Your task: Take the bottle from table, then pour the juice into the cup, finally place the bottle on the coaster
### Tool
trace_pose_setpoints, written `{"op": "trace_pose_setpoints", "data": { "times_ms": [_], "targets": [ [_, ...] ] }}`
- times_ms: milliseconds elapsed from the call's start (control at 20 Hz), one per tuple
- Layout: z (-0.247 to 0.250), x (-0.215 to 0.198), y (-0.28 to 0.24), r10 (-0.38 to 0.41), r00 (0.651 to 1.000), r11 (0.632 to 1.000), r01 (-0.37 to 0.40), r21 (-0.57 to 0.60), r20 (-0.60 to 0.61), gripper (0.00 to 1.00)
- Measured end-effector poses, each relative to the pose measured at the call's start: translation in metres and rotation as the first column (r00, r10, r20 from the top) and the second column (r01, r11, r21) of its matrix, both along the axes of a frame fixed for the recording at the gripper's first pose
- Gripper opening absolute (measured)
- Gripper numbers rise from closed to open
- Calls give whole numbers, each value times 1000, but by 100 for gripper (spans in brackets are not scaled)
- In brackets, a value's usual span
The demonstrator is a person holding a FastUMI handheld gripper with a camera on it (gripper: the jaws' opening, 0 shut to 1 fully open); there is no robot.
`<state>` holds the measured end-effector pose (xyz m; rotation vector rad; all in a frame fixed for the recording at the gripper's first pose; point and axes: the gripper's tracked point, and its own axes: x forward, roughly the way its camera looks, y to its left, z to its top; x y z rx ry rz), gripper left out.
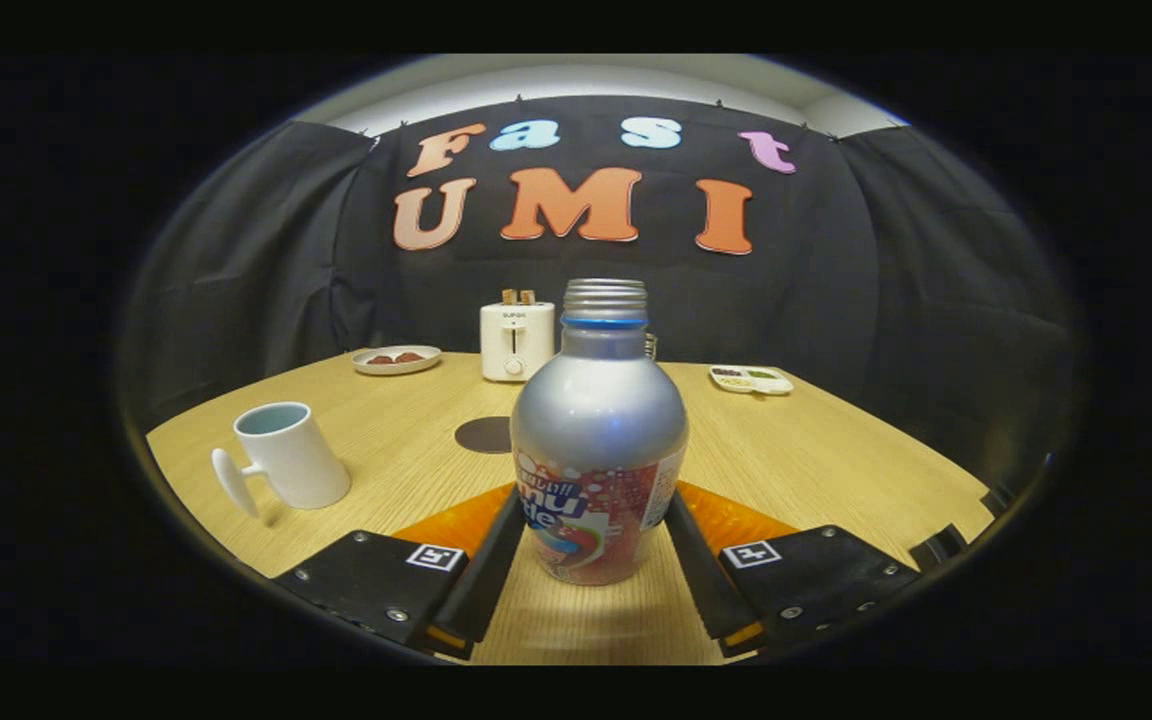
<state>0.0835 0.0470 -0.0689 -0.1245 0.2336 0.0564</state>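
A silver bottle point(598, 430) with a red and blue label and an uncapped threaded neck stands upright on the wooden table point(816, 460). It sits between my two fingers, and both press against its lower sides, so my gripper point(594, 515) is shut on it. A white cup point(286, 455) with its handle turned toward me stands to the left, beyond the left finger. A dark round coaster point(481, 435) lies just behind the bottle on its left, partly hidden by it.
A white toaster point(516, 340) stands at the back of the table, with a small plate of food point(396, 359) to its left. A small white tray point(751, 379) lies at the back right. The table's edge curves round on both sides.
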Motion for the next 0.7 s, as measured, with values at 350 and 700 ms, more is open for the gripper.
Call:
{"op": "trace_pose_setpoints", "data": {
  "times_ms": [350,700],
  "targets": [
    [16,-6,19,25,999,998,-24,-56,28,79],
    [32,-10,47,58,997,985,-49,-165,52,79]
  ]
}}
